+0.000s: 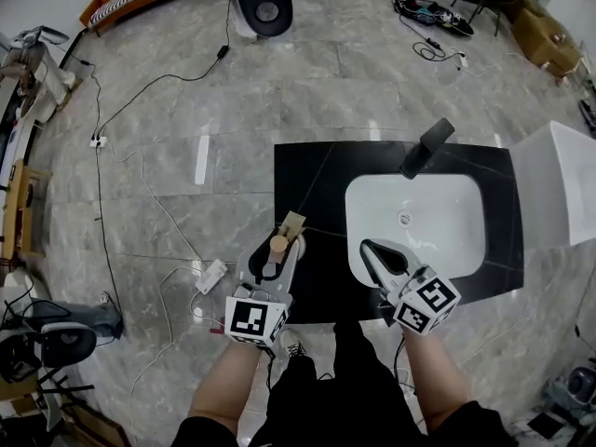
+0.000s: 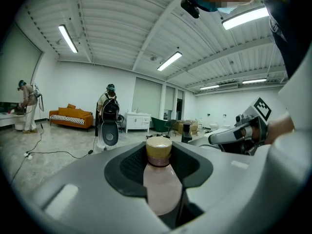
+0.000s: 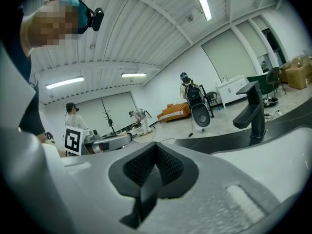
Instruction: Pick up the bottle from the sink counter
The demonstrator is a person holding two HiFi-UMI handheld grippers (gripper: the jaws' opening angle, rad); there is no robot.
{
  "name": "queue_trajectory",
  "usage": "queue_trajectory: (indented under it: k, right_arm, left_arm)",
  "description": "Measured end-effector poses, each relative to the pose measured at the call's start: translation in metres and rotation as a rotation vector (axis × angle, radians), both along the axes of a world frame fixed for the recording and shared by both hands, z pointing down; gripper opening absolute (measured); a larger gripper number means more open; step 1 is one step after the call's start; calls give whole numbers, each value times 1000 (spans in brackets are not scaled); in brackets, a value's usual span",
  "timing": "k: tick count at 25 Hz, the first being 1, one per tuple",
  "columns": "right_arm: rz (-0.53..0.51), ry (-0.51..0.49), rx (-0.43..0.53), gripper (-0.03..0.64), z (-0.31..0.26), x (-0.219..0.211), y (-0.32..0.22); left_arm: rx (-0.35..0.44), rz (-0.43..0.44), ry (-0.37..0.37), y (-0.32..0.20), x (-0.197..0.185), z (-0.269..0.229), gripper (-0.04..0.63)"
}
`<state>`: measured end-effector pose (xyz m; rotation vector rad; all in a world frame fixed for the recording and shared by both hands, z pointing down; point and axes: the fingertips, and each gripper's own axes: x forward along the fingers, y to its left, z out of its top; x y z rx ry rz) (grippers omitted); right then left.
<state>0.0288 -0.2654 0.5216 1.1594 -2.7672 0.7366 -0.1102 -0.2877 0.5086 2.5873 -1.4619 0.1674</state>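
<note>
A small pale bottle [image 2: 161, 191] with a tan cap [image 2: 159, 150] sits between the dark pads of my left gripper [image 2: 161, 162], which is shut on its neck and shoulder. In the head view the bottle [image 1: 278, 244] and left gripper [image 1: 276, 259] are over the left front part of the black sink counter [image 1: 312, 170]. I cannot tell whether the bottle still touches the counter. My right gripper [image 1: 371, 250] hovers over the front left rim of the white basin [image 1: 447, 240]. Its jaws are closed together with nothing between them [image 3: 155, 155].
A black faucet [image 1: 426, 147] stands behind the basin. A small tan object [image 1: 293, 223] lies on the counter just beyond the bottle. A white block [image 1: 559, 184] adjoins the counter on the right. Cables [image 1: 172, 222] trail over the marble floor, and people work in the background [image 2: 27, 106].
</note>
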Motion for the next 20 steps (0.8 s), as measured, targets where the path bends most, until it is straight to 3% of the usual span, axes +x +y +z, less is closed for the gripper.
queue_trajectory:
  k: [20]
  right_arm:
    - [193,39,87,2,-57,4,112]
  left_arm:
    - [-11,121,35,128,-38,-44,141]
